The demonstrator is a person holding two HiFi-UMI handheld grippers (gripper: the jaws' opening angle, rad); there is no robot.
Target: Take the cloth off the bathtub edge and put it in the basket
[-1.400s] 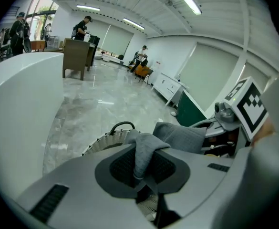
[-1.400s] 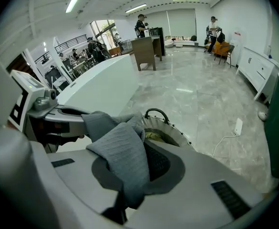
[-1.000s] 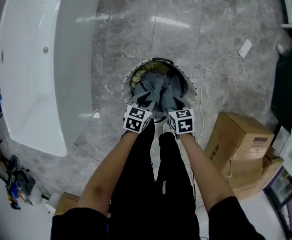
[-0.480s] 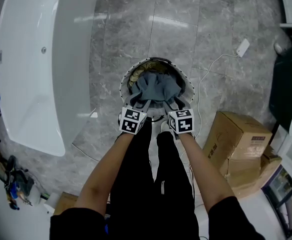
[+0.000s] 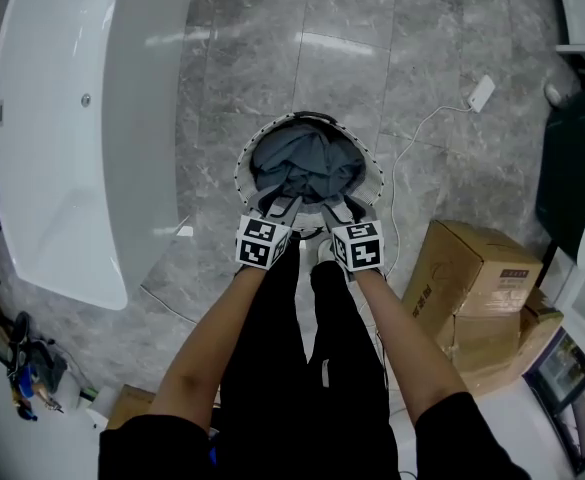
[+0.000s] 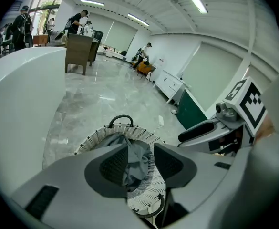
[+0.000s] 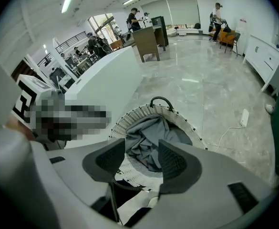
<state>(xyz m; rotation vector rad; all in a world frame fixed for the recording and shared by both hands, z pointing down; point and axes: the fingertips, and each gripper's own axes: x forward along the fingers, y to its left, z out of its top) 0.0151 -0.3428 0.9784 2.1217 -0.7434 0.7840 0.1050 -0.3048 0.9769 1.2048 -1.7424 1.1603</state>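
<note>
- Marble floor (image 5: pixel 372 78); bathtub (image 5: pixel 62 148) well left of left tongs (image 5: pixel 285 205).
- Grey cloth (image 5: pixel 307 163) bunched inside basket (image 5: pixel 240 173), just ahead of and below both tips; neither hand nearer.
- Both left tongs and right tongs (image 5: pixel 337 209) wide, jaws just been opening, nothing pinched.

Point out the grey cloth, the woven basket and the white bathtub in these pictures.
cloth (image 5: pixel 307 163), head view, middle of its grey folds inside the basket.
basket (image 7: pixel 135 111), right gripper view, left part of the woven rim.
bathtub (image 5: pixel 57 168), head view, bare inner basin.
</note>
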